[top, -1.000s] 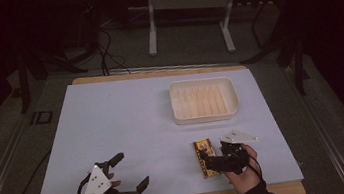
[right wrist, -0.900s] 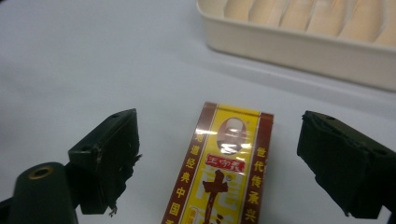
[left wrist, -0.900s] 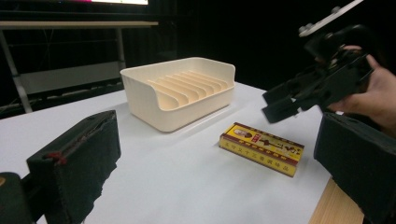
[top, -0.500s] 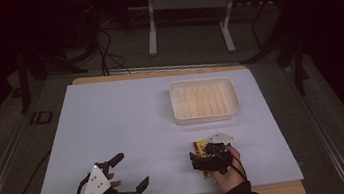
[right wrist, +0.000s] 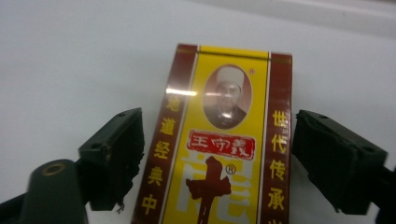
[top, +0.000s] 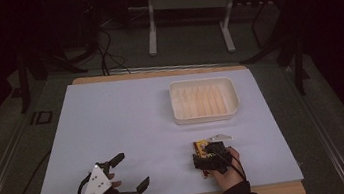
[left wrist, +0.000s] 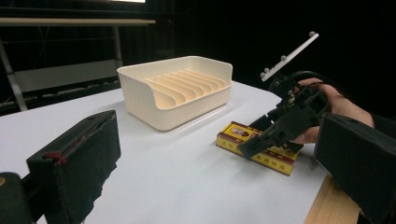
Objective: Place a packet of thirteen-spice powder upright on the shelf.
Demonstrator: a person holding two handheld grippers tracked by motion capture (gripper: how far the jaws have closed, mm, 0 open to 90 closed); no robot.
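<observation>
Dark room surrounds the white tabletop [top: 114,130]. Right tongs [right wrist: 215,158] have just been closing, jaws either side of the yellow box [right wrist: 219,140] lying flat, not yet pressing. If off-centre, the box may twist or slip. Left tongs [top: 130,175] rest open.

right gripper [top: 203,159] fingers closing, left gripper [top: 128,172] agape

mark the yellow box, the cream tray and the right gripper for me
yellow box [right wrist: 219,154]: right gripper view, on its printed top face.
cream tray [top: 206,116]: high view, on its near rim.
right gripper [left wrist: 261,140]: left gripper view, between its jaw tips, over the box.
</observation>
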